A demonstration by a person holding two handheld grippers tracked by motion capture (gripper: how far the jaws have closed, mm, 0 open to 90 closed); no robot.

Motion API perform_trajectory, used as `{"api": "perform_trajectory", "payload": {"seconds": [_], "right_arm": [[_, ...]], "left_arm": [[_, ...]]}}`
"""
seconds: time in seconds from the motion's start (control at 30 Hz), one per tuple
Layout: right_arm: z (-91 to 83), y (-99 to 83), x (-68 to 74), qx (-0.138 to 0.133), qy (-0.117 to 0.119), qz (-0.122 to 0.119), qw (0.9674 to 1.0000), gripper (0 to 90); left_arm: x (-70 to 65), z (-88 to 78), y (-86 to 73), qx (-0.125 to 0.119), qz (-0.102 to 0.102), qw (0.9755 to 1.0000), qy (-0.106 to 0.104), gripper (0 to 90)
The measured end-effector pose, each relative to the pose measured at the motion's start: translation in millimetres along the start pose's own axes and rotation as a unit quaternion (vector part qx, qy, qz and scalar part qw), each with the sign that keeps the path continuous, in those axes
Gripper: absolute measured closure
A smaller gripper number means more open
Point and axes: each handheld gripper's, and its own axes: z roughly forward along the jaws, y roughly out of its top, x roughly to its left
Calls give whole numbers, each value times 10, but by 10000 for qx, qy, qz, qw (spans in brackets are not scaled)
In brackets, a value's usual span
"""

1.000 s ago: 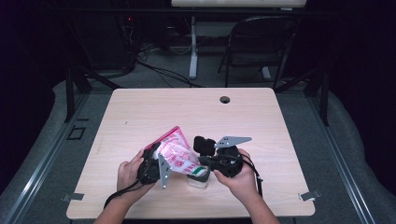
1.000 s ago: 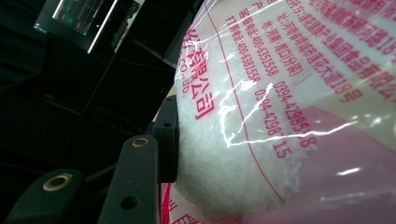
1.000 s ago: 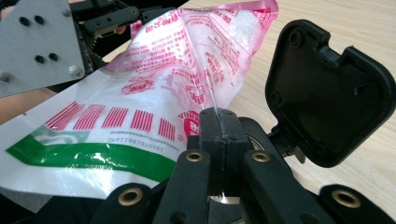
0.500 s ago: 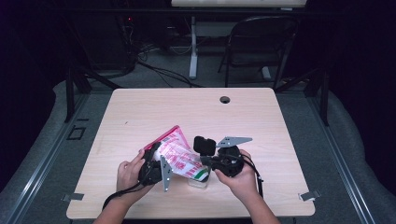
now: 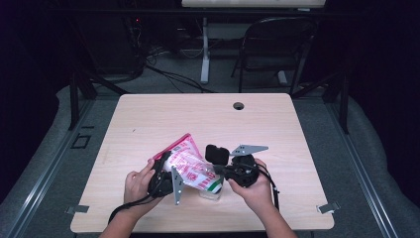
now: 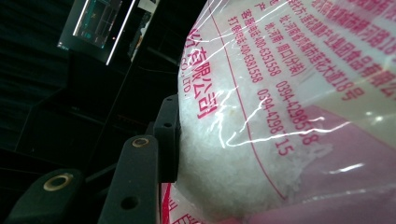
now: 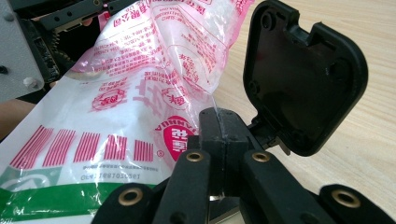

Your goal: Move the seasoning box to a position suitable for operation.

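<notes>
A clear plastic bag of white grains with pink and red print is held tilted above the table's front. My left gripper is shut on its full lower part; one pad presses into the grains. My right gripper is shut on a thin edge of the bag, with the jaws together on the film. In the high view the right gripper reaches in from the right. A black hinged lid stands open just behind the right jaws. Under the bag sits a small clear container.
The wooden table has a round cable hole near its far edge. A folding chair and cables stand on the floor beyond. Both hands work close to the table's front edge.
</notes>
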Motion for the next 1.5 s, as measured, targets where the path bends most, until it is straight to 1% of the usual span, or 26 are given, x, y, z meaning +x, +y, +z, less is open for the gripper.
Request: {"api": "perform_trajectory", "payload": {"seconds": [0.2, 0.47, 0.5, 0.57, 0.6, 0.73, 0.83, 0.97, 1.03, 1.07, 1.27, 1.3, 1.5], "right_arm": [[7, -4, -7, 16, -53, -35, 10000, 900], [12, -10, -13, 1, -44, -10, 10000, 900], [12, -11, -12, 1, -45, -13, 10000, 900], [10, -13, -9, 1, -49, -11, 10000, 900], [12, -14, -9, -11, -42, -1, 10000, 900], [12, -18, -10, -1, -58, -29, 10000, 900], [12, -18, -11, 1, -59, -32, 10000, 900], [16, -24, -15, 6, -70, -42, 10000, 900], [21, -28, -15, -17, -65, -19, 10000, 900], [19, -28, -21, 13, -60, -35, 10000, 900], [21, -31, -23, -5, -81, -22, 10000, 900], [21, -32, -25, -1, -79, -20, 10000, 900], [27, -38, -27, 3, -84, -14, 10000, 900]], "left_arm": [[-6, -5, 8, 2, 40, 10000, 28, 617], [-8, -12, 12, 9, 121, 9999, 64, 617], [-1, -16, 17, 11, 183, 9998, 87, 617], [-2, -20, 21, 9, 196, 9998, 83, 617], [5, -28, 25, 56, 262, 9996, 86, 617], [9, -39, 36, 55, 354, 9993, 146, 618], [7, -43, 40, 42, 375, 9991, 172, 618], [9, -61, 57, 48, 490, 9985, 247, 618], [4, -62, 59, 40, 509, 9983, 276, 618], [6, -64, 63, 37, 554, 9980, 296, 618], [7, -82, 80, 46, 612, 9976, 316, 618], [12, -83, 84, 18, 682, 9970, 352, 618], [15, -97, 96, 31, 741, 9965, 391, 619]]}}
